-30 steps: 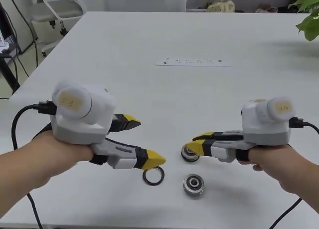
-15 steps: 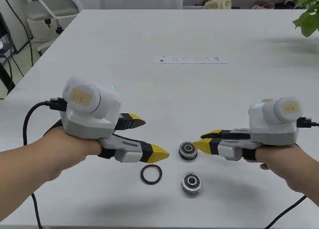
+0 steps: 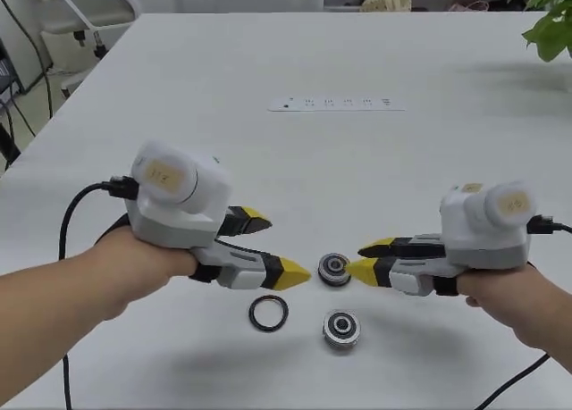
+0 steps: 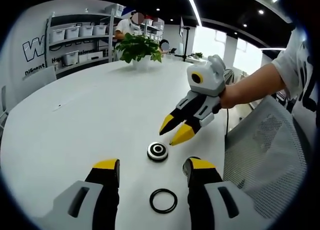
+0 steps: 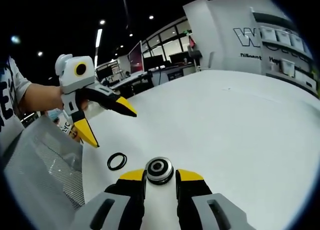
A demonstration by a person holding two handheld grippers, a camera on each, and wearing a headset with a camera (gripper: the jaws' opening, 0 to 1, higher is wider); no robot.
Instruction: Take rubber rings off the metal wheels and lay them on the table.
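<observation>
Large wall letters (image 4: 34, 48) begin with a W and are cut off by shelves (image 4: 80, 39) of bins; the smaller line under them is too blurred to read; a sleeve in the right gripper view carries dark letters that cannot be made out. On the white desk (image 3: 268, 160) lie two metal wheels and one loose black ring (image 3: 268, 313). The far wheel (image 3: 334, 268) sits just ahead of the tips of the right tongs (image 3: 360, 258), whose jaws stand a narrow gap apart and clamp nothing; whether the lower tip touches the wheel cannot be told. The near wheel (image 3: 341, 328) lies closer to the desk's front edge, just right of the ring and apart from both tongs. The left tongs (image 3: 281, 246) are spread wide and hold nothing; the ring lies flat on the desk below their lower tip, and shows between the two jaws in the left gripper view. Both wheels have dark rims; whether rubber is still on them cannot be told. One socket strip (image 3: 336, 104) lies farther up the desk; one plant (image 3: 547, 21) stands at its far right corner.
</observation>
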